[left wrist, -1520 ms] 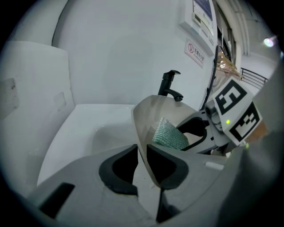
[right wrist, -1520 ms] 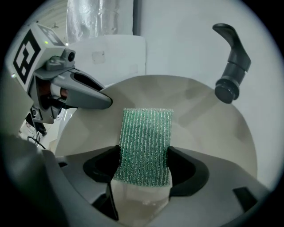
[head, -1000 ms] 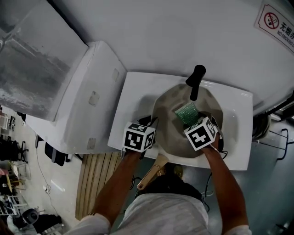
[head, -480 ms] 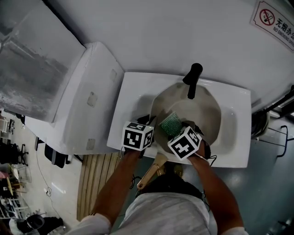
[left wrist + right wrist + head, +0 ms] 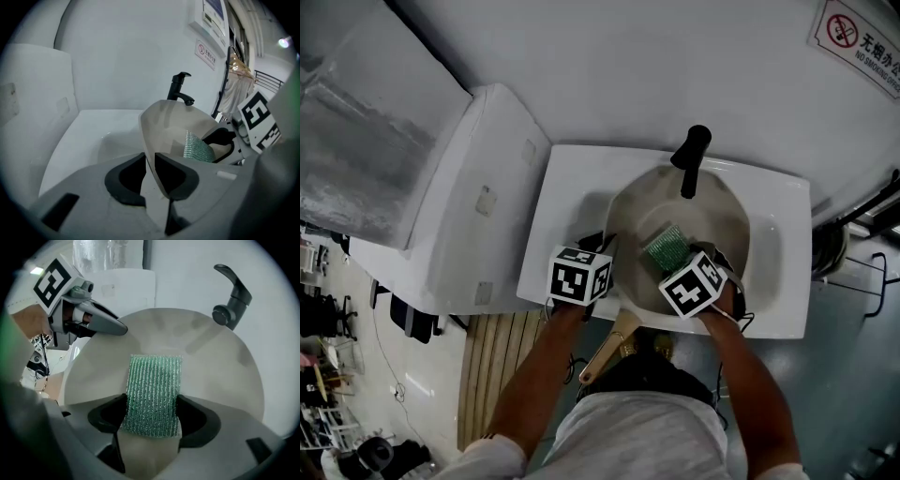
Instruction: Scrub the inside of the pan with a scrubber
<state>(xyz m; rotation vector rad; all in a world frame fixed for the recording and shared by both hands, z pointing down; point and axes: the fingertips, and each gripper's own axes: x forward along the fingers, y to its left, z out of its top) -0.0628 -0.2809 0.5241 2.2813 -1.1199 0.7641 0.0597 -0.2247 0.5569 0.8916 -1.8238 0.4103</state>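
**Sink station: pan, scrubber, two hand-held grippers**

- Sink (image 5: 572, 187): white, rectangular, set against the wall. All places below are given from it.
- Faucet (image 5: 691, 159): black, single lever, at the sink's back edge, centred.
- Pan (image 5: 717, 220): beige inside, sitting in the sink's basin and tilted, so that its inner face turns up toward the person. Its wooden handle (image 5: 609, 352) sticks out over the sink's near edge.
- Left gripper (image 5: 149, 173): at the sink's near-left part. Its jaws are drawn close together, with only the pan's thin rim clamped between the pads.
- Scrubber (image 5: 154, 390): green, ribbed, rectangular, in the middle of the basin. It lies flat against the pan's inner face.
- Right gripper (image 5: 152, 413): over the sink's near-centre. Its jaws stand partly apart and press on the scrubber's two long sides, gripping its near end.
- White appliance (image 5: 459, 197): just beside the sink's left side.
- Wooden slat mat (image 5: 492, 375): on the floor off the sink's near-left corner.
- No-smoking sign (image 5: 858, 42): on the wall, beyond the sink's back-right corner.
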